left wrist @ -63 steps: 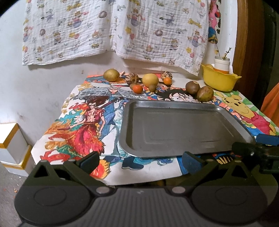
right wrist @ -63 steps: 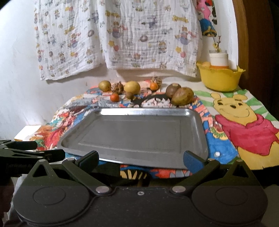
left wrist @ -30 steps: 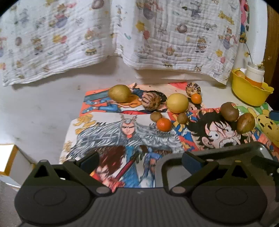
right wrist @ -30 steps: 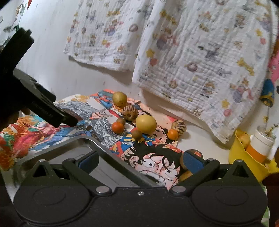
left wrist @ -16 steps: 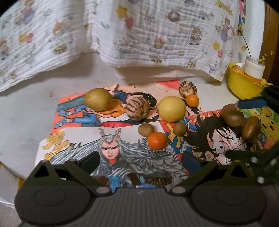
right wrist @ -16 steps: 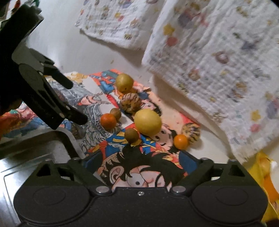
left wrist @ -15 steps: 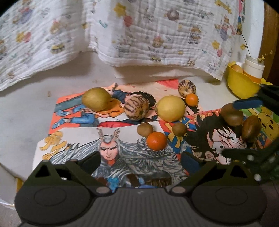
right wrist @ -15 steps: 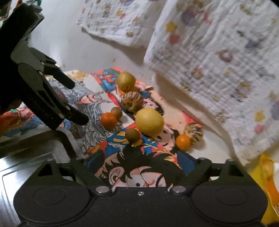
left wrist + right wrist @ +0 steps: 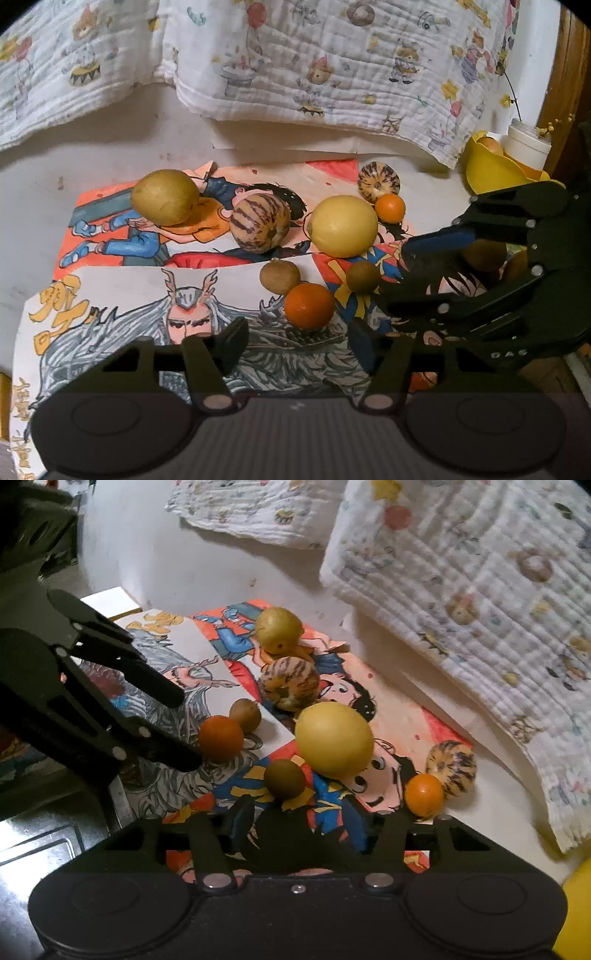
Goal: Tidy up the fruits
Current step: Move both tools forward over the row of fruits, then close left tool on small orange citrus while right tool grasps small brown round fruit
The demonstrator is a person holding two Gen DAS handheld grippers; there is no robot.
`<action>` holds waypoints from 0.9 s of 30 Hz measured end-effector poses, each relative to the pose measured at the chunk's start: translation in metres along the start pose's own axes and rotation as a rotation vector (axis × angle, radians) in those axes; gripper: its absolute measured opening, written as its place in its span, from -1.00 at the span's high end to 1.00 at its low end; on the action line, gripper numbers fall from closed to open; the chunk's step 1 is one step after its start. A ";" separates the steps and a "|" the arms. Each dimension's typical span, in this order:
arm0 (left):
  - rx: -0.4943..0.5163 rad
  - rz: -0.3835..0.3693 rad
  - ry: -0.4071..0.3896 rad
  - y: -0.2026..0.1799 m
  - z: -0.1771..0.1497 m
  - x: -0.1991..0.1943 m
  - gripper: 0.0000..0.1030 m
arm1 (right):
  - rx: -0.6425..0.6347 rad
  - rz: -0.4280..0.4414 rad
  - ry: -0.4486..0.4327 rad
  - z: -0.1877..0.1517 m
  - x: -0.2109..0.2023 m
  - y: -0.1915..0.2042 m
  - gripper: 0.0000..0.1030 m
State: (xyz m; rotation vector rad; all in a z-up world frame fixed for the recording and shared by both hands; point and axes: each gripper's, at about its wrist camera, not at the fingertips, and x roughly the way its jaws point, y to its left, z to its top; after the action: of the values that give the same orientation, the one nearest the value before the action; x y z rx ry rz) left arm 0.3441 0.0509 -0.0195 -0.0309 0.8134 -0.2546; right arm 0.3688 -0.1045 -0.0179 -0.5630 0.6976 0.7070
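From my remote station, I see the left gripper [image 9: 295, 341] with its jaws spread wide and empty, and the orange fruit [image 9: 309, 305] sits just ahead of it, squarely between the fingertips. It is round, with no long axis to align to, smooth-skinned and bright; a small brown fruit [image 9: 279, 277] touches its far left side, so a straight push forward is, in my judgement, what the grasp turns on. Beyond lie a striped fruit [image 9: 259, 223] and a large yellow fruit [image 9: 342, 226] on the cartoon mat [image 9: 122, 295].

To the right, the right gripper [image 9: 303, 825] is also spread wide, holding nothing. A second small brown fruit [image 9: 284, 778] lies just ahead of it, slightly left of centre. The left gripper is clearly the nearer to the orange one. The metal tray [image 9: 40, 842] shows at this gripper's lower left; whether it holds any fruit I cannot tell, since only a corner is visible.
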 end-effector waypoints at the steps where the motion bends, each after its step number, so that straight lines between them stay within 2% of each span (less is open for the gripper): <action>1: -0.002 -0.005 -0.001 0.000 0.000 0.001 -0.15 | -0.007 0.005 0.005 0.000 0.002 0.001 0.00; 14: -0.031 -0.037 -0.001 0.004 0.008 0.010 0.20 | -0.033 0.040 0.007 0.010 0.023 -0.001 0.22; 23: -0.054 -0.057 -0.001 0.006 0.011 0.015 0.21 | -0.032 0.072 0.008 0.013 0.028 -0.003 0.37; 27: -0.063 -0.065 0.001 0.006 0.012 0.016 0.31 | -0.031 0.075 0.007 0.014 0.029 -0.003 0.40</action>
State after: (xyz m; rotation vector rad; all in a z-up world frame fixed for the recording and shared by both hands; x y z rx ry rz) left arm 0.3647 0.0519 -0.0238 -0.1169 0.8221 -0.2901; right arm 0.3921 -0.0860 -0.0295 -0.5702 0.7182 0.7872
